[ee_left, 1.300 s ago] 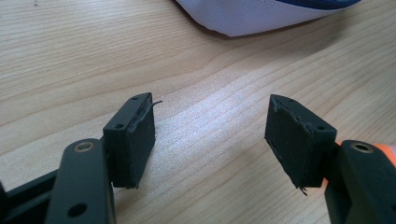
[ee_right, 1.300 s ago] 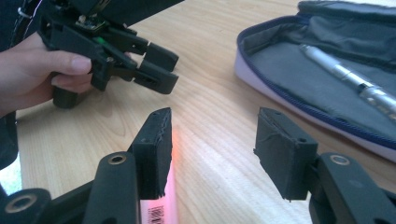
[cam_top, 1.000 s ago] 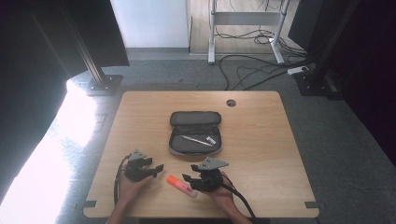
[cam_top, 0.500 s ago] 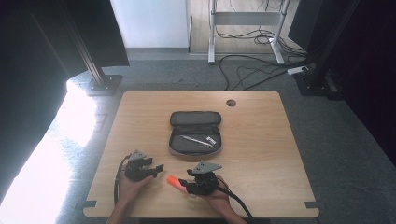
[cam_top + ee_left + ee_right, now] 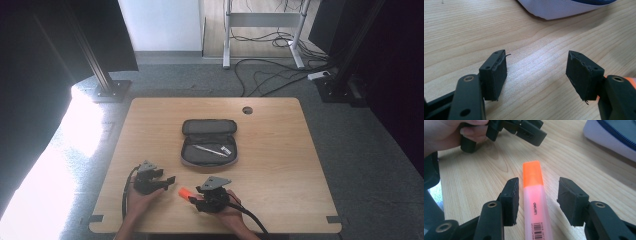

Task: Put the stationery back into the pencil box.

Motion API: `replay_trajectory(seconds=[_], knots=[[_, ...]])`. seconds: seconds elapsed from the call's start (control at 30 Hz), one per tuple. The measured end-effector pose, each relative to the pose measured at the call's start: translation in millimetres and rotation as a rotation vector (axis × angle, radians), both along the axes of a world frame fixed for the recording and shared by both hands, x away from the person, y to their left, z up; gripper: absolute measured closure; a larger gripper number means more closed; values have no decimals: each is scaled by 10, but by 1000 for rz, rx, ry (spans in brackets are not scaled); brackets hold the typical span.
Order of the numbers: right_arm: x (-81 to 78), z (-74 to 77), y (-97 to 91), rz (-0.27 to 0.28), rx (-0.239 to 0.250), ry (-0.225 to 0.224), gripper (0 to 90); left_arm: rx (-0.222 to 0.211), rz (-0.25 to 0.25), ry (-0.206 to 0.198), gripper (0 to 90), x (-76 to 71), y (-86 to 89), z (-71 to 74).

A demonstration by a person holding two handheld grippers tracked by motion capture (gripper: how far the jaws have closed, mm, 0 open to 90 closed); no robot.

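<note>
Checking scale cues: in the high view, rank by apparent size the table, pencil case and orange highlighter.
1. table
2. pencil case
3. orange highlighter, partly hidden by the right tongs, so its full length is unsure.

Highlighter pink w/ orange cap; pencil case grey; fingers black.

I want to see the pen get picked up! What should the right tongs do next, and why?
Probably keep squeezing shut. The right tongs have just been closing, and the orange highlighter lies on the table between the pads, which don't press it yet.
</note>
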State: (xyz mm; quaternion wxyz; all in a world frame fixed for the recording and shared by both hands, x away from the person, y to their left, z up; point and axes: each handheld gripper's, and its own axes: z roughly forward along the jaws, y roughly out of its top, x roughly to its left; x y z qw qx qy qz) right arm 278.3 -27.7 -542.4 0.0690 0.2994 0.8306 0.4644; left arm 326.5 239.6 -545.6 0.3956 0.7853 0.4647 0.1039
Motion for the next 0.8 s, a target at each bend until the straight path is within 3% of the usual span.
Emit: replay_trajectory(seconds=[0.43,0.8], knots=[[-16,-87,60,17,-39,16,552,-2,-1,0,336,1,0,-1],[-66,-96,113,30,-111,-34,612,-3,-3,0,334,2,1,-2]])
